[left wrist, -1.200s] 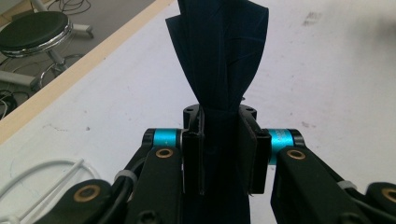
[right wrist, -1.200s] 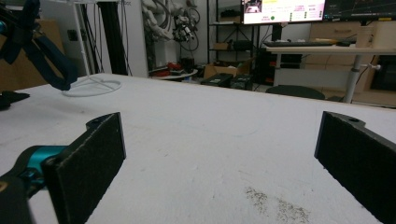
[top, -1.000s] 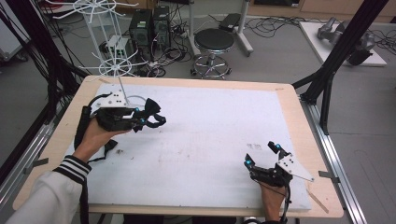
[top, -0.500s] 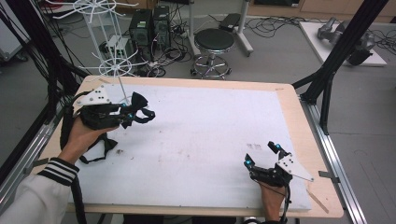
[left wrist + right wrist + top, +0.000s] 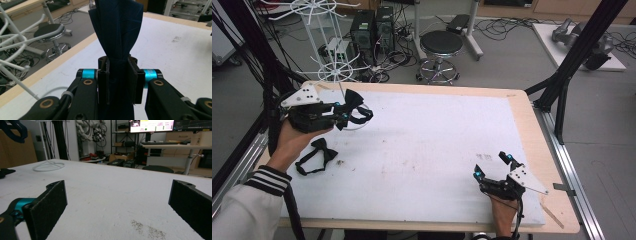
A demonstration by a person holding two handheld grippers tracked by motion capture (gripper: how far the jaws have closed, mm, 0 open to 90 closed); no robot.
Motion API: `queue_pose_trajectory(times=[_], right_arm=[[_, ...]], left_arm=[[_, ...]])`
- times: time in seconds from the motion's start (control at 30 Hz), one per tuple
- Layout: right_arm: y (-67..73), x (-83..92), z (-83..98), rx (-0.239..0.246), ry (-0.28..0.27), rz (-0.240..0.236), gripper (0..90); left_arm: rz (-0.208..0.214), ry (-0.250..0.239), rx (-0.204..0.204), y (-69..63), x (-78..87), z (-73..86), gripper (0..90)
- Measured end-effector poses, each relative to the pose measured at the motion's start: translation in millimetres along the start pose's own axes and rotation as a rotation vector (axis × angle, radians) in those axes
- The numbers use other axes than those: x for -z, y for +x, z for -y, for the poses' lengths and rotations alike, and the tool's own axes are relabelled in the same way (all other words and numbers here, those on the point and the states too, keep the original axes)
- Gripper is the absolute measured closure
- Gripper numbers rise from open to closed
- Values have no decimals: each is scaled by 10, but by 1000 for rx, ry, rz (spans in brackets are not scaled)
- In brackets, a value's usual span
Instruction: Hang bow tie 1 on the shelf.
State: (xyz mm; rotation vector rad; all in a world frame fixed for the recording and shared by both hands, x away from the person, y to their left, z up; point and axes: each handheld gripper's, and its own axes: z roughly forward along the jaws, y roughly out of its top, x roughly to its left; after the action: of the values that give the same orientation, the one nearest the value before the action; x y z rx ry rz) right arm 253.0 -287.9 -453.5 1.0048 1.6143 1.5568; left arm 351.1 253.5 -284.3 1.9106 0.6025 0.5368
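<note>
Here we see the left gripper (image 5: 348,112) held up above the far left corner of the white table (image 5: 432,150), its jaws clamped tight on a dark bow tie (image 5: 354,102). In the left gripper view the navy cloth of that bow tie (image 5: 117,27) stands up between the two black pads, pinched at its narrow middle and fanning out wider above them. From above, the tie's strap hangs in a loop off the front of the gripper, just beside the thin pole of a white wire rack (image 5: 329,70) whose round base ring rests on the table's far left corner.

A second bow tie (image 5: 316,156) lies flat on the table below the person's left hand, well apart from the jaws.

The right gripper (image 5: 492,167) rests low at the near right of the table, with its jaws spread wide and nothing between them. In the right gripper view we see bare white tabletop between the two pads, with the rack's base ring (image 5: 48,166) far off on the surface.
</note>
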Motion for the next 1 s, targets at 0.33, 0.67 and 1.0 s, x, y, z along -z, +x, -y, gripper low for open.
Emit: queue_pose_trajectory(times=[0.33, 0.67, 1.0], right_arm=[[0, 0, 1, 0, 0, 1, 11], [-1, -1, 1, 3, 0, 0, 11], [1, 1, 0, -1, 1, 0, 11]], left_arm=[[-51, -14, 11, 120, 188, -72, 738], [-101, -4, 28, 244, 289, -96, 738], [-158, 1, 61, 398, 326, -128, 738]])
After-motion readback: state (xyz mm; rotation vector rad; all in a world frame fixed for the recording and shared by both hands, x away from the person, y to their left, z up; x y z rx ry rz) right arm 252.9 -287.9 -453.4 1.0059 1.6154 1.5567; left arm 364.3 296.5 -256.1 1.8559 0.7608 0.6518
